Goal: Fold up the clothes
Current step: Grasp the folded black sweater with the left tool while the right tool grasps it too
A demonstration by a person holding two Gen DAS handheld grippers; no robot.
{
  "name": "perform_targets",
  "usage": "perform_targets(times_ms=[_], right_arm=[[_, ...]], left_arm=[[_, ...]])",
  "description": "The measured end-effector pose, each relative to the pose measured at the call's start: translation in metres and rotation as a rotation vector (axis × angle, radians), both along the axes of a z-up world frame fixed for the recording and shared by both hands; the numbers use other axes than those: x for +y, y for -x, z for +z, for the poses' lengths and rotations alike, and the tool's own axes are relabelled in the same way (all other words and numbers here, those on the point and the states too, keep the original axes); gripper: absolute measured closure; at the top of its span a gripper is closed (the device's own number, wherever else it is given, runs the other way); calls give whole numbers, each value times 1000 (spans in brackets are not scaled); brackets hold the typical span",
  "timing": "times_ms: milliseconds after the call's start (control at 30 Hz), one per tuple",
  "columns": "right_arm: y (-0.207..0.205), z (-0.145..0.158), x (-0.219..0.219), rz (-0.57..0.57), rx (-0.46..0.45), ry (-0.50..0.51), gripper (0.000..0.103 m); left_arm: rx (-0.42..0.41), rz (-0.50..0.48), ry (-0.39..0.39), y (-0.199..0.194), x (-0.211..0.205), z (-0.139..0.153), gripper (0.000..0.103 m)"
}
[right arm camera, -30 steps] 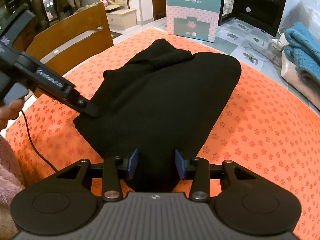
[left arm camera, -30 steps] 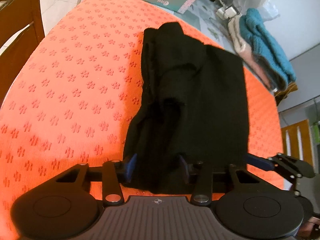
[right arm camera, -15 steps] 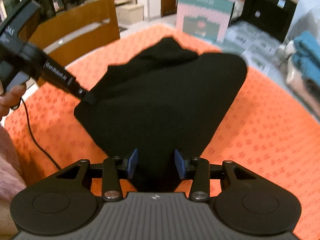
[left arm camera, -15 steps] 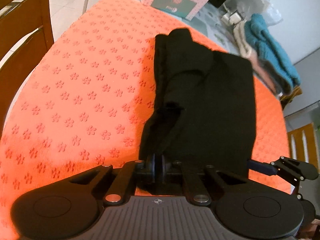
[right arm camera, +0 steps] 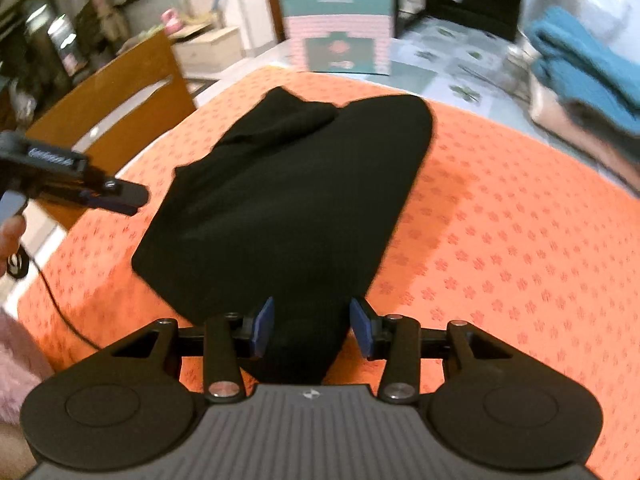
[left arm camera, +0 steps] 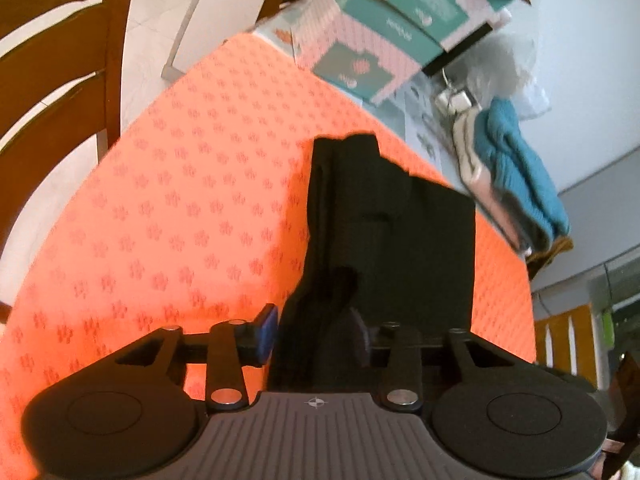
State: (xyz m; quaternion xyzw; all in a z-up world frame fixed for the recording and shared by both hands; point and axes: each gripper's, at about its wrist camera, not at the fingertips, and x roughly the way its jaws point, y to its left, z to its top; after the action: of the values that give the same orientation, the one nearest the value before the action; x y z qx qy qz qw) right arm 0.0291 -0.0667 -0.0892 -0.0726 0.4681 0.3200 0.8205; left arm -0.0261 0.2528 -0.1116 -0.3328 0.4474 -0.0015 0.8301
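A black folded garment [right arm camera: 292, 196] lies lengthwise on the orange flower-patterned tablecloth [right arm camera: 500, 240]; it also shows in the left wrist view [left arm camera: 392, 236]. My left gripper [left arm camera: 314, 334] is open, its blue pads apart, with the garment's near left edge between them. In the right wrist view the left gripper [right arm camera: 120, 198] sits off the garment's left corner, not touching it. My right gripper [right arm camera: 314, 328] is open, its pads either side of the garment's near narrow end.
A wooden chair [right arm camera: 116, 100] stands at the table's left side. Pink and teal boxes [right arm camera: 340, 28] stand beyond the far edge. Folded teal and pink towels [right arm camera: 588, 84] lie at the far right. A black cable [right arm camera: 52, 300] trails over the left edge.
My left gripper, shut on the garment's edge half a second ago, has opened and pulled back from the corner. The right gripper stays open at the near end. Both cameras have shifted.
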Motion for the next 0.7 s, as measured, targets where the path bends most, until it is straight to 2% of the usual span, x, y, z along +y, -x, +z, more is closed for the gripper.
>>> perform_targets(times_ms=[167, 233, 467, 700], right_arm=[[-22, -2, -18, -123, 57, -56, 40], [-30, -3, -23, -157, 79, -77, 39], [-54, -17, -30, -259, 165, -134, 39], [-72, -33, -27, -300, 237, -186, 39]], left_arm=[[10, -20, 16, -21, 2, -5, 49], [13, -28, 22, -30, 3, -6, 45], [27, -55, 44, -58, 3, -15, 43], [38, -77, 58, -84, 0, -25, 43]])
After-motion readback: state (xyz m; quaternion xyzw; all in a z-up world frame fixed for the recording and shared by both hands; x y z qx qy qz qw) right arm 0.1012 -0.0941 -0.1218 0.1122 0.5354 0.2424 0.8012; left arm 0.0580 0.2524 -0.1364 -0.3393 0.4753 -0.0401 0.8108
